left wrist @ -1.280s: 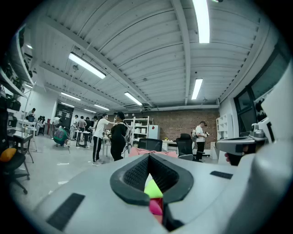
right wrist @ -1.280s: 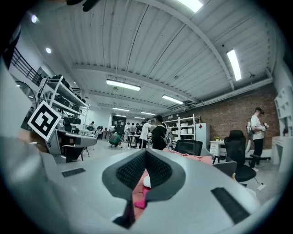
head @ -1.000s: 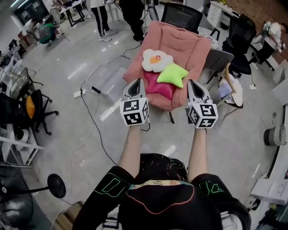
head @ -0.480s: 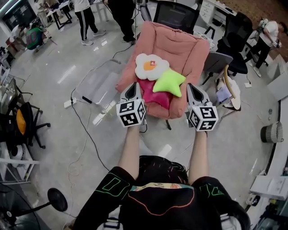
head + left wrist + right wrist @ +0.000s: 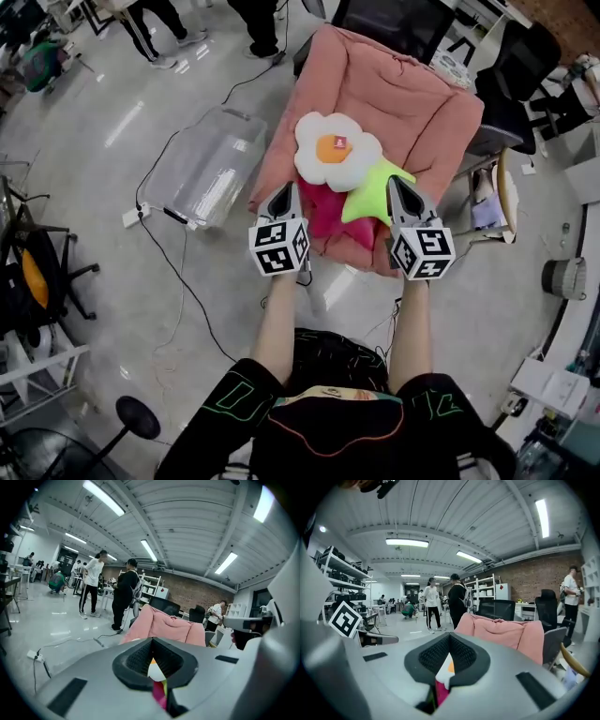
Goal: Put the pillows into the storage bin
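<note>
Three pillows lie on a pink padded chair (image 5: 412, 103): a white flower pillow (image 5: 337, 150) with an orange centre, a green star pillow (image 5: 375, 195) and a magenta star pillow (image 5: 323, 214). A clear plastic storage bin (image 5: 202, 169) stands on the floor just left of the chair. My left gripper (image 5: 286, 192) is shut and empty at the chair's front edge, beside the magenta pillow. My right gripper (image 5: 401, 187) is shut and empty too, over the green star's right side. In both gripper views the white pillow (image 5: 154, 670) (image 5: 444, 666) shows just past the shut jaws.
A black cable (image 5: 183, 272) and a power strip (image 5: 131, 217) lie on the floor left of the bin. Black office chairs (image 5: 511, 84) stand behind and right of the pink chair. People (image 5: 125, 592) stand farther back. A shelf unit (image 5: 37, 366) is at the left.
Both grippers have moved forward and down to the pink chair's front edge. The chair and pillows are nearer, and the clear bin is closer at the left.
</note>
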The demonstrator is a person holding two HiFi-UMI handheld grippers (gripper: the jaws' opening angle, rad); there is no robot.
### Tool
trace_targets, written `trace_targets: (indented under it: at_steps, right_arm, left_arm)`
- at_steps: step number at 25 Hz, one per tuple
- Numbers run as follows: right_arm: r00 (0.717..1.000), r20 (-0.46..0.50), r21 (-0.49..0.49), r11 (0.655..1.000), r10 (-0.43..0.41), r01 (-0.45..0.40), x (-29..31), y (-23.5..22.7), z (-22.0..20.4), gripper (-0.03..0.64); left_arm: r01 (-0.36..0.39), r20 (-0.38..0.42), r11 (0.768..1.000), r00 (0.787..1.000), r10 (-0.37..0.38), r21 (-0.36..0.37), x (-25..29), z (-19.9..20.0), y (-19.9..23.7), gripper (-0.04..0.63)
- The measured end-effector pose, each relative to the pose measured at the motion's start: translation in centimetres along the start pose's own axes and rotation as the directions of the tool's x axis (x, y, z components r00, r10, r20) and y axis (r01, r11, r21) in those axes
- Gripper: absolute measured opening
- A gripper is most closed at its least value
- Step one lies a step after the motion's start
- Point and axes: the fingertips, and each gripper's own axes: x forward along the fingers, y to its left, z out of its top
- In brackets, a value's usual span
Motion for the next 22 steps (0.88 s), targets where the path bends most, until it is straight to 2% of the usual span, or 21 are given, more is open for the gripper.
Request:
trace_targets:
  at_steps: [8,16,22]
  right_arm:
    - [0.993,-0.098,-0.035,0.998,-0.063,0.060,9.8,-2.0,-0.2,-0.005]
    - [0.969,-0.230,-0.046,0.996,-0.086,0.078,14.6,-6.2,-4.9,-0.005]
    - [0.938,-0.337,-0.046,0.996,-0.087,0.076,17.1,-9.1,-9.4,-0.005]
  left_arm:
    - [0.024,-0.098,0.999,0.995,-0.027,-0.032,8.4,0.5,5.2,-0.003]
    - [0.021,-0.221,0.997,0.975,-0.036,-0.073,14.2,-4.4,5.3,-0.003]
    - [-0.042,-0.304,0.996,0.953,0.015,-0.083,17.2,-8.2,5.9,-0.002]
